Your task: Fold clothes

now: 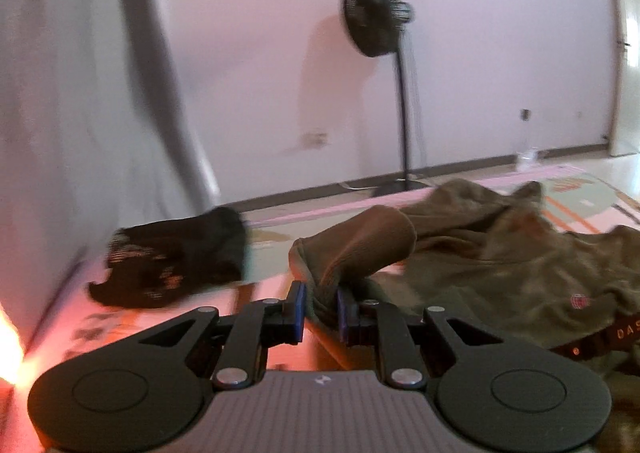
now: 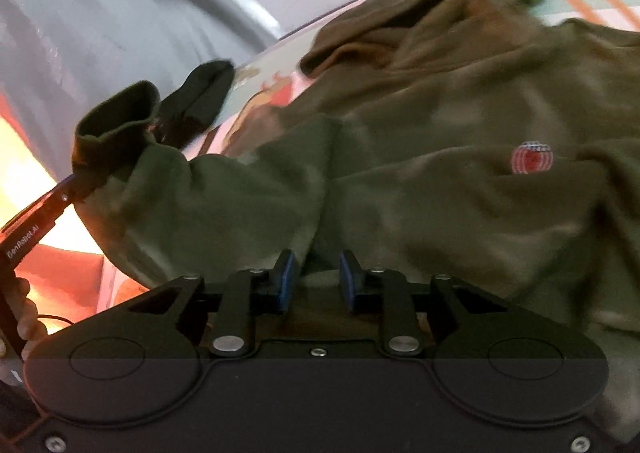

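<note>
An olive sweatshirt with a small red chest logo lies crumpled on a patterned mat. In the left wrist view my left gripper is shut on the sweatshirt's sleeve cuff, which stands up in a tube above the blue pads. The right wrist view shows that same cuff raised at the left, pinched by the left gripper. My right gripper is low against the sweatshirt's body, with a fold of olive cloth between its blue pads.
A black garment lies on the mat to the left of the sweatshirt. A white sheet hangs at the left. A black standing fan is by the far wall. A hand holds the left gripper's handle.
</note>
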